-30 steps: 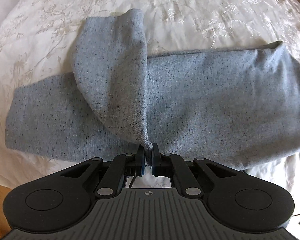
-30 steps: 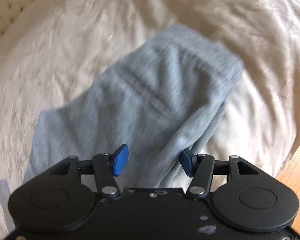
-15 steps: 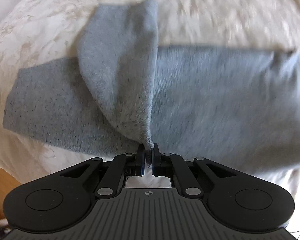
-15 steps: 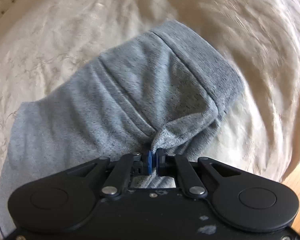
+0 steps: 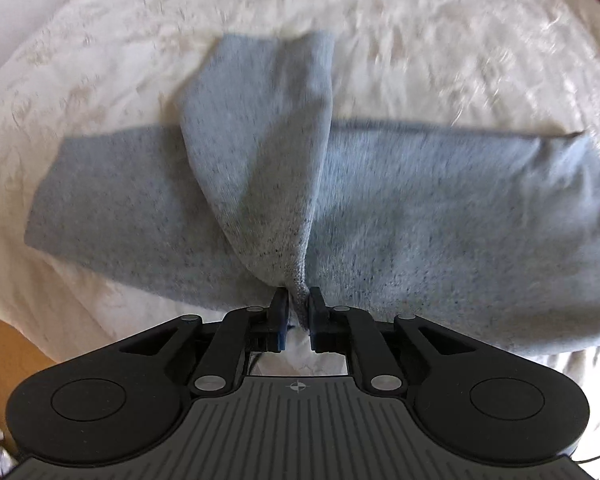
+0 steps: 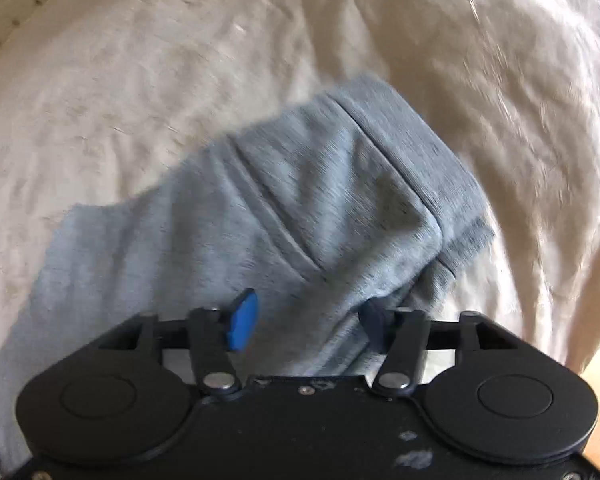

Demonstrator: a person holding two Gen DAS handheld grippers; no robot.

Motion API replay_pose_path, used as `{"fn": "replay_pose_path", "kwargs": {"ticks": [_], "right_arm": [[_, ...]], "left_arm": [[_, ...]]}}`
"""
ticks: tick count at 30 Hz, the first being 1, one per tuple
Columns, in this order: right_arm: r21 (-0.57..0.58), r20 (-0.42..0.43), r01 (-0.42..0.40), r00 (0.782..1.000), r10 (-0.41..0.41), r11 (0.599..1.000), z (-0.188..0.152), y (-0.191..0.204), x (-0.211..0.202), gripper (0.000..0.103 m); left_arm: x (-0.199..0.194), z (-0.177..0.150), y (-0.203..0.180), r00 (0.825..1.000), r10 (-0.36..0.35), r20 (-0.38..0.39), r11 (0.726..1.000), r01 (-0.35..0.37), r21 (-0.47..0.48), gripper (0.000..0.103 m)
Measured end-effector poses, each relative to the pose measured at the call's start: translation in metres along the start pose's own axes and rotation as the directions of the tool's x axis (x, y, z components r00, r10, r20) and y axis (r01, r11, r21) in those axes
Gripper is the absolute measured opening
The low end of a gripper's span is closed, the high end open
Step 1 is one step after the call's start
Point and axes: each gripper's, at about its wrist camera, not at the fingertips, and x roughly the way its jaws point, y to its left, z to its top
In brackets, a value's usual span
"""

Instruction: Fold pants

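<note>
fingers (image 5: 279,312) on speckled grey pants (image 5: 420,208), leg peaked

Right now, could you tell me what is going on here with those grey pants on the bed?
A person with a gripper in each hand is folding grey pants on a cream bedspread. The left gripper pinches a raised fold of one leg, though its jaws have just eased slightly. The right gripper has just opened above the waistband end, gripping nothing.

cream embroidered bedspread (image 5: 440,48), wooden floor (image 5: 8,344) beside it.
</note>
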Motion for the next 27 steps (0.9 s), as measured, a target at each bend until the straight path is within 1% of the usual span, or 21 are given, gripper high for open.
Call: {"fn": "replay_pose_path", "kwargs": {"ticks": [3,5,6,8,10,11,12,15,17,19,21,24,26,27], "right_arm": [[-0.065,0.006,-0.022,1.000,0.023,0.998,-0.007,0.017,-0.019,0.058],[-0.091,0.011,-0.023,1.000,0.024,0.996,-0.002,0.032,-0.024,0.059],[-0.102,0.014,-0.041,0.999,0.042,0.994,-0.004,0.039,-0.028,0.059],[-0.130,0.003,-0.106,0.994,0.107,0.986,-0.010,0.062,-0.031,0.058],[-0.167,-0.015,-0.184,0.983,0.184,0.969,-0.014,0.088,-0.034,0.058],[-0.180,-0.028,-0.224,0.974,0.223,0.958,-0.016,0.103,-0.033,0.058],[-0.188,-0.049,-0.275,0.961,0.271,0.943,-0.018,0.118,-0.032,0.058],[-0.188,-0.129,-0.423,0.905,0.405,0.886,-0.027,0.171,-0.022,0.058],[-0.198,-0.179,-0.486,0.872,0.456,0.851,-0.033,0.214,-0.012,0.058],[-0.241,-0.230,-0.535,0.842,0.488,0.810,-0.040,0.258,-0.004,0.057],[-0.306,-0.270,-0.558,0.828,0.492,0.771,-0.049,0.303,0.002,0.057],[-0.360,-0.323,-0.586,0.809,0.492,0.726,-0.058,0.358,0.016,0.057],[-0.385,-0.344,-0.595,0.802,0.489,0.705,-0.063,0.380,0.028,0.057],[-0.398,-0.350,-0.594,0.802,0.484,0.699,-0.067,0.392,0.034,0.057]], "left_arm": [[-0.001,0.004,0.007,0.999,-0.036,-0.001,0.999,0.036,-0.014,0.012],[0.002,0.007,0.006,0.999,-0.040,-0.028,0.999,0.040,-0.002,0.012],[0.004,0.006,0.007,0.998,-0.043,-0.037,0.999,0.043,0.008,0.012],[0.005,0.004,0.007,0.997,-0.062,-0.044,0.997,0.064,0.035,0.012],[0.004,0.004,0.008,0.996,-0.079,-0.043,0.993,0.082,0.080,0.012],[0.006,0.004,0.007,0.995,-0.086,-0.042,0.990,0.090,0.107,0.012],[0.006,0.005,0.006,0.995,-0.095,-0.039,0.985,0.100,0.139,0.012],[0.005,0.009,0.004,0.988,-0.148,-0.050,0.963,0.155,0.222,0.012],[0.001,0.012,0.005,0.979,-0.194,-0.056,0.940,0.202,0.274,0.012],[-0.006,0.013,0.010,0.972,-0.228,-0.050,0.918,0.232,0.322,0.012],[-0.011,0.015,0.021,0.963,-0.264,-0.048,0.903,0.265,0.338,0.012],[-0.019,0.022,0.043,0.947,-0.318,-0.037,0.891,0.312,0.331,0.012],[-0.021,0.028,0.059,0.946,-0.325,-0.018,0.895,0.313,0.317,0.012],[-0.020,0.033,0.067,0.951,-0.311,-0.007,0.905,0.298,0.302,0.013]]}}
